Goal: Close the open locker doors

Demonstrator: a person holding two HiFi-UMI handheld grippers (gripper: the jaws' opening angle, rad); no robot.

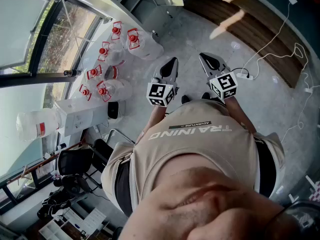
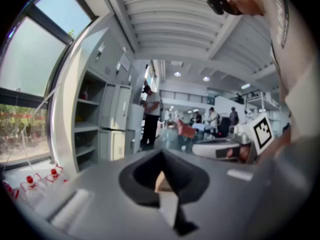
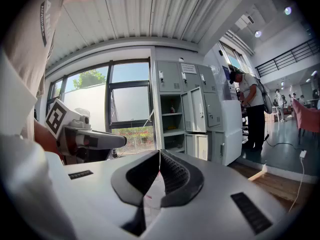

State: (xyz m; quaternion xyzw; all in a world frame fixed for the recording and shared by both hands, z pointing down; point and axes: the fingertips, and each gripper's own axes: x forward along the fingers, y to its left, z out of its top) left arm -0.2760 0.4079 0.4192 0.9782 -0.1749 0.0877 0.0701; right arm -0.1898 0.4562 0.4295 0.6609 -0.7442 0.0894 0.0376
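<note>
The grey lockers stand ahead by the window, in both gripper views. Several upper compartments show bare shelves. Beside them upper doors hang ajar, and a white lower door swings out wide. In the left gripper view the lockers are at the left, far off. My left gripper and right gripper are held side by side in front of my chest, over the floor. Both are shut with nothing between their jaws, and nowhere near the doors.
Several clear water jugs with red caps lie on the floor to the left of the grippers. A person stands at the lockers' right end. A power strip with cables lies on the right, an office chair behind me.
</note>
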